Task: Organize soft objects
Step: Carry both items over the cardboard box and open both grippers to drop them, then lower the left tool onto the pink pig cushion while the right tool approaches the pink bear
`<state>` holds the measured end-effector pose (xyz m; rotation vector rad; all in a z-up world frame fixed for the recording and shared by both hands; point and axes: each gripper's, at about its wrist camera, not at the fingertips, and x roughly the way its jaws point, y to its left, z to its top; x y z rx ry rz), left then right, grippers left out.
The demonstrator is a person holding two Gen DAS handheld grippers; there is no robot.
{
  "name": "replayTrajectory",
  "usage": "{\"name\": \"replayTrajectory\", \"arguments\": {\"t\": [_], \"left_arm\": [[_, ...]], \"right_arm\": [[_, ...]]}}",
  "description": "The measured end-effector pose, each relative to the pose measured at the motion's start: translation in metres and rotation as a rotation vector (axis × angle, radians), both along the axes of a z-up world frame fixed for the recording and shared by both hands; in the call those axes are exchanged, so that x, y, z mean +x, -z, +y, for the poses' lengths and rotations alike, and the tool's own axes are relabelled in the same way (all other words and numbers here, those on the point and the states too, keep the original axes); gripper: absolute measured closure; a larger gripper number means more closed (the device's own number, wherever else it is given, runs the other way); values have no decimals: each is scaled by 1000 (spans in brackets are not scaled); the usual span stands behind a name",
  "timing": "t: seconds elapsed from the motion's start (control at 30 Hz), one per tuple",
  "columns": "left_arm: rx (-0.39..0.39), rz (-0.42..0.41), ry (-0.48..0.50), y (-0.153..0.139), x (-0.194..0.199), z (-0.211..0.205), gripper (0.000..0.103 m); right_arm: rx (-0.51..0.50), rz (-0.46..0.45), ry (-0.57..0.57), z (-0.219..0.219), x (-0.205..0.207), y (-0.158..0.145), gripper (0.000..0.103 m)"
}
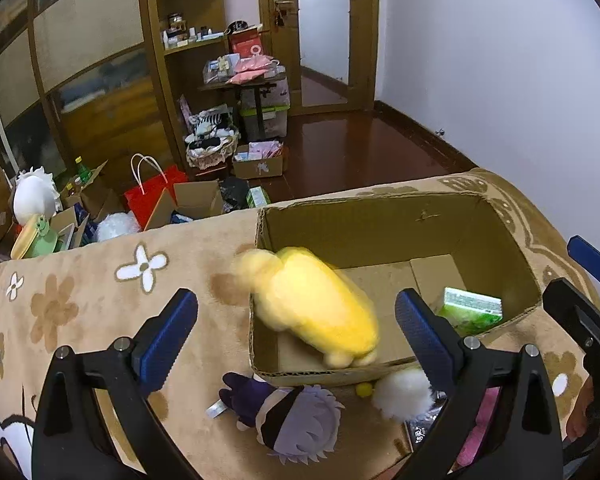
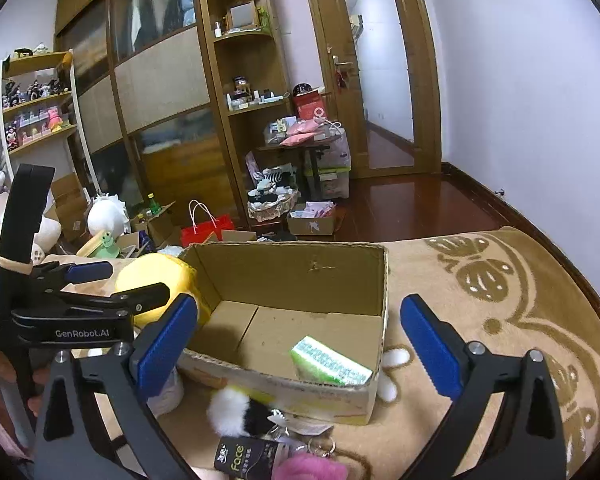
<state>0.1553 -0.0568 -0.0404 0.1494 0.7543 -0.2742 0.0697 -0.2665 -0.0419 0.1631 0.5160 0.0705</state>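
Apparently both gripper (image 1: 296, 336) sets gape above box (image 1: 380, 216)

Fuzzy yellow plush toy (image 1: 312, 304) lies in a matt corrugated cardboard box (image 1: 380, 220) on a velvety blanket (image 1: 80, 300).

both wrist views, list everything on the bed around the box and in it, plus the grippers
cardboard box: 1, brown, open on the blanket
yellow plush: 1, blurred, over the box's left end
green pack: 1, inside the box
doll: 1, grey hair, dark outfit, in front of the box
pompom: 1, white, in front of the box
blanket: 1, tan, flowered
left gripper: 1, black with blue pads, open
right gripper: 1, same colours, open
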Motion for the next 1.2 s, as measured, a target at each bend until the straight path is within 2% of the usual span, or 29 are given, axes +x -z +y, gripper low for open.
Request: {"name": "replayTrajectory", "arguments": {"t": [0.3,0.67,0.93,1.2], "left_arm": [[33,5,-18,-6,-9,2,4],[72,83,-78,-6,-41,34,4],[113,116,-71,-2,-64,37,4],[88,165,-61,7,-86,39,4]], "right_arm": [[15,-7,18,0,-16,-7,0],[7,56,33,3,-38,-4,0],[8,93,32,10,-55,1,0],[34,142,40,10,-66,8,0]]}}
